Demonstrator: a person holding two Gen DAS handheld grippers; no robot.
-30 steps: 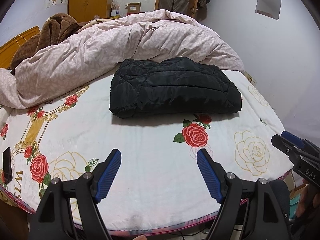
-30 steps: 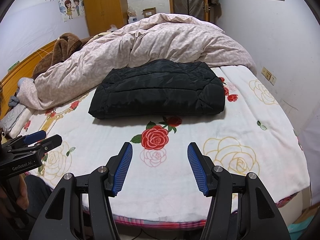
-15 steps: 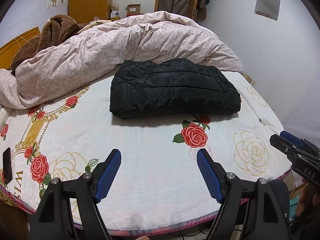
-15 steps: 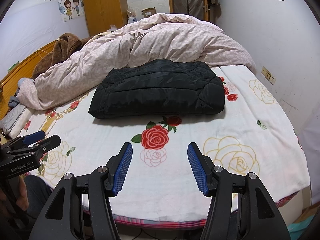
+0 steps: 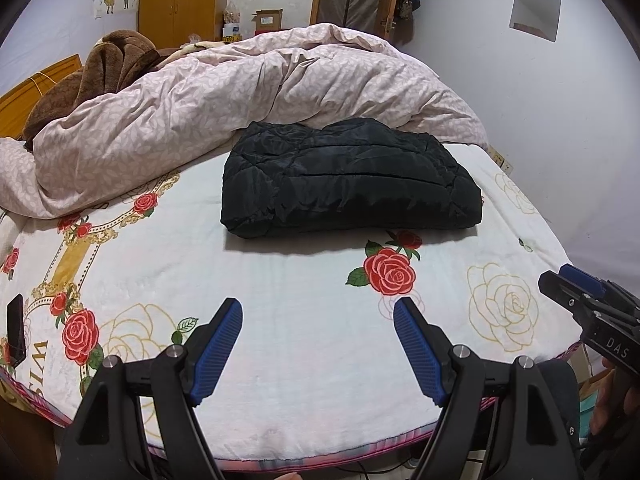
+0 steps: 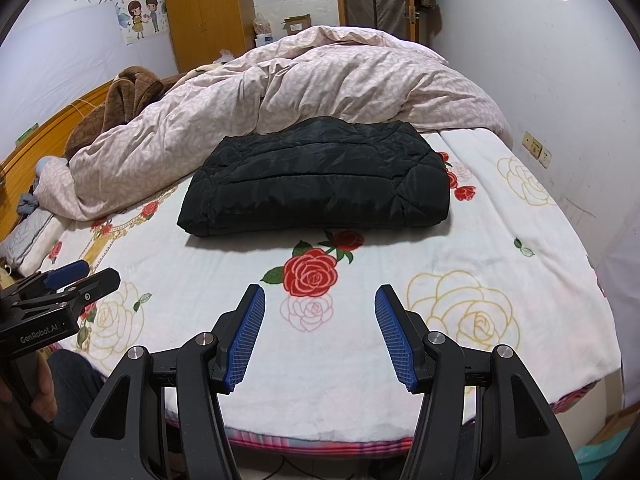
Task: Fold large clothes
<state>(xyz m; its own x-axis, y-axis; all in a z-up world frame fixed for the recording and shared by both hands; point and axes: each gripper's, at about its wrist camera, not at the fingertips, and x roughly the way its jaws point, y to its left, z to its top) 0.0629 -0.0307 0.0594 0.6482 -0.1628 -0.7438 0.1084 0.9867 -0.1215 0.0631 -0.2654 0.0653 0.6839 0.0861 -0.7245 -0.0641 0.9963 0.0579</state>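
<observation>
Both fingers [image 5: 218,344] [image 6: 394,340] spread, empty, black jacket [image 5: 348,182] folded well beyond, apparently quilted.

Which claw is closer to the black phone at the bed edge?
Left. The left claw hovers open over the bed's near edge, to the right of the black phone. The right claw is further right, beyond the left one.

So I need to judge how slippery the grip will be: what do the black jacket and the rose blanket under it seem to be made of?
The black jacket looks like quilted synthetic shell, probably nylon or polyester: stitched panels, faint sheen, puffy edges. The rose blanket looks like soft printed fleece: matte, slightly fuzzy surface.
</observation>
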